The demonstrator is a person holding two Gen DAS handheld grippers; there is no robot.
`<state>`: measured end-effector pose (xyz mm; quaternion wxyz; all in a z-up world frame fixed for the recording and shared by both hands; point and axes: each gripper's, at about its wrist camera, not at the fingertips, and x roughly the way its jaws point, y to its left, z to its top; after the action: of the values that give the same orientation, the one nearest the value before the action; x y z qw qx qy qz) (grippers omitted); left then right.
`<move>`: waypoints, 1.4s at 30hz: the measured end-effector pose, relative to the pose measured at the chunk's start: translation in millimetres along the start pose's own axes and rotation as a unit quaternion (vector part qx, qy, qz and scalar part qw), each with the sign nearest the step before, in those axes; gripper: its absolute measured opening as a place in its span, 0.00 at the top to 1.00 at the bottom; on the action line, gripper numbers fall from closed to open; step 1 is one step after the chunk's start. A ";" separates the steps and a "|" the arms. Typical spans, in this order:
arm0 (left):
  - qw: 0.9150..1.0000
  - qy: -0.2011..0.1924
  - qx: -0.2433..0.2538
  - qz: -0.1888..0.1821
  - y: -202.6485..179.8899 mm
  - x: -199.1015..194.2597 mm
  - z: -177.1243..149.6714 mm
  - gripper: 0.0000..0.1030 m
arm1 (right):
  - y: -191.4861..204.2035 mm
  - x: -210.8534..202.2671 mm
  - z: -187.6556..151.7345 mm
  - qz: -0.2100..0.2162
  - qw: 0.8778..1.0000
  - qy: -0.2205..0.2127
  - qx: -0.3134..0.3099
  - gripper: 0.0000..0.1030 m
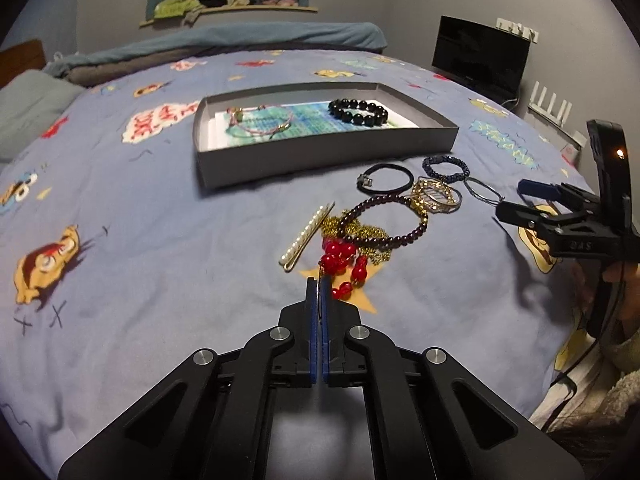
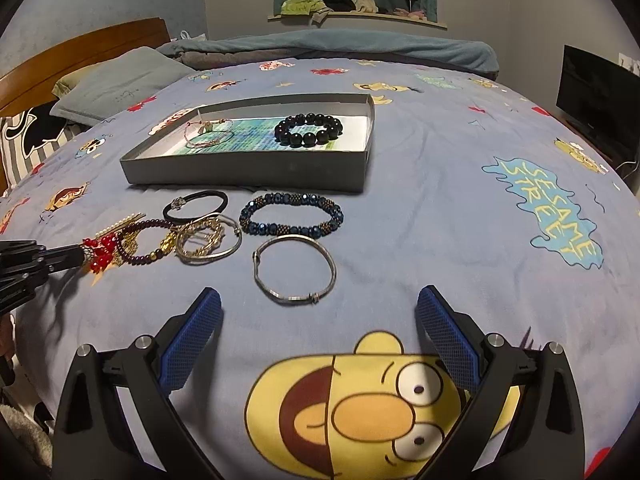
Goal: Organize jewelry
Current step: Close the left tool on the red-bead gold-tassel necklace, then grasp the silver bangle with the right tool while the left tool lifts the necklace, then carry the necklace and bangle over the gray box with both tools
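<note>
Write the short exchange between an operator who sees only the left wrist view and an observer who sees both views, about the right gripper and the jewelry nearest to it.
Operator: My left gripper pinches the red beads. Is the right gripper open?
Observer: Yes, its fingers are spread wide, holding nothing.
Operator: What lies nearest it?
Observer: The silver bangle, flat on the bedspread, centred just ahead of the gap, touching neither finger.
</note>
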<state>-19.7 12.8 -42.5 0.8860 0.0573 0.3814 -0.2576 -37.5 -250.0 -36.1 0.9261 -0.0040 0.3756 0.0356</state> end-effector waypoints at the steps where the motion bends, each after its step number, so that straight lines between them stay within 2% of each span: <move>1: 1.000 -0.001 -0.001 -0.002 -0.2 -0.8 0.5 0.99 | 0.3 0.8 0.7 -0.001 1.000 -0.001 0.000 0.09; 2: 1.000 -0.003 -0.002 -0.003 0.0 -2.0 1.3 0.99 | 0.8 2.4 2.1 -0.002 1.000 -0.001 -0.001 0.14; 7: 1.000 -0.006 0.000 -0.008 0.6 -6.4 5.0 0.99 | 4.4 12.2 6.2 0.003 1.000 0.004 -0.010 0.27; 11: 1.000 -0.007 0.000 -0.011 1.0 -9.1 5.6 0.99 | 8.2 13.6 7.2 0.016 1.000 0.006 -0.014 0.55; 26: 0.999 -0.048 0.017 -0.004 -4.3 -36.2 26.5 0.99 | 7.9 -16.3 21.3 0.009 0.999 -0.035 -0.019 0.55; 42: 0.994 -0.107 0.022 0.031 16.7 -70.4 85.4 0.99 | 22.8 -35.9 83.9 0.021 0.995 -0.082 -0.049 0.55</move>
<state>3.2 30.8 65.6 0.9276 0.0602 0.2771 -0.2432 -6.5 -226.6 49.6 0.9516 -0.0385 0.2961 0.0730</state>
